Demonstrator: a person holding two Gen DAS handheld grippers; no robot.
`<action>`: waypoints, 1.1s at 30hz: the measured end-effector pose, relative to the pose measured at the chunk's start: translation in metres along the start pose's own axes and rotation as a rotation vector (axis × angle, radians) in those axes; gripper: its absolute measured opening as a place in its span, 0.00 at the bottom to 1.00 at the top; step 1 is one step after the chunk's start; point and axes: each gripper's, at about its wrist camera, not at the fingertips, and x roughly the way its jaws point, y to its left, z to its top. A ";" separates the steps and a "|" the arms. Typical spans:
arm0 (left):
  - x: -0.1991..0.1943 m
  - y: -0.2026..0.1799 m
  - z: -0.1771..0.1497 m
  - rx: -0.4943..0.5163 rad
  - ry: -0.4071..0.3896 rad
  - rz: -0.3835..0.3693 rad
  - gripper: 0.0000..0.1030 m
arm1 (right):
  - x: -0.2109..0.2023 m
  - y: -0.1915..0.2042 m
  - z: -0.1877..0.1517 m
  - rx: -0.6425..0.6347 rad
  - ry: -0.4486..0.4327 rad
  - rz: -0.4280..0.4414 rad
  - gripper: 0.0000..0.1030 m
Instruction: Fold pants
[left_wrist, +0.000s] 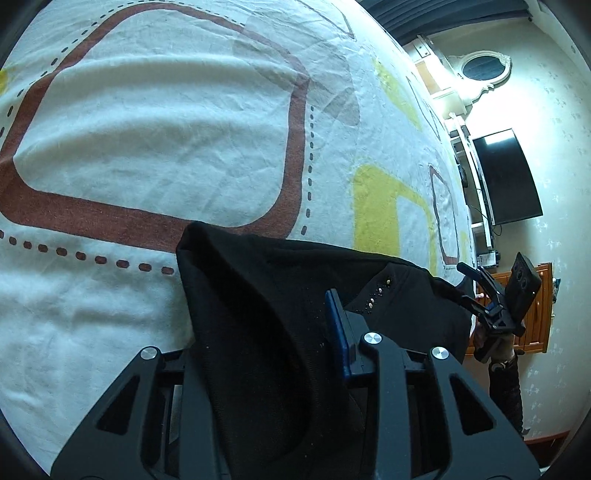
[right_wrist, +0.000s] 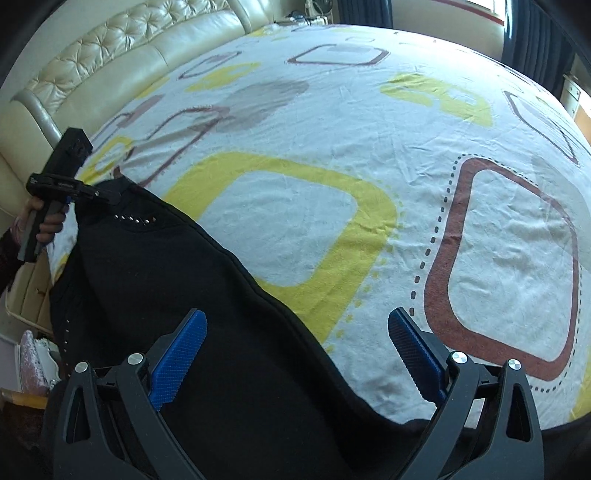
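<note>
Pants: black pants (right_wrist: 192, 295) lie on the bed at its near edge, stretched between the two tongs; a row of small metal studs shows near the left end.
Left tongs: the left tongs (left_wrist: 295, 325) pinch a fold of the pants; cloth drapes over one blue pad (left_wrist: 338, 332) and hides the other.
Right tongs: the right tongs (right_wrist: 297, 354) stand spread wide over the pants, their blue pads clear of the cloth.
Left view only: a dark screen (left_wrist: 506, 177) on the wall, an oval mirror (left_wrist: 480, 68), a wooden cabinet (left_wrist: 535, 314), and the right tongs seen from the side at the far end of the pants.
Right view only: a cream tufted headboard (right_wrist: 110, 62) along the bed's far-left edge, dark curtains (right_wrist: 532, 33), and a hand (right_wrist: 44, 221) gripping the handle of the left tongs at the bed's left edge.
Bed: a white sheet (right_wrist: 369, 155), creased, printed with yellow and brown rounded squares and dotted lines.
</note>
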 end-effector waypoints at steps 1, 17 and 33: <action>0.001 0.000 0.002 -0.002 0.002 0.002 0.32 | 0.008 0.001 0.001 -0.022 0.032 -0.003 0.94; -0.037 -0.029 0.006 0.197 -0.157 -0.073 0.08 | -0.028 0.017 0.007 -0.053 -0.063 -0.108 0.13; -0.088 -0.026 -0.135 0.336 -0.314 -0.177 0.16 | -0.092 0.144 -0.154 -0.315 -0.309 -0.371 0.13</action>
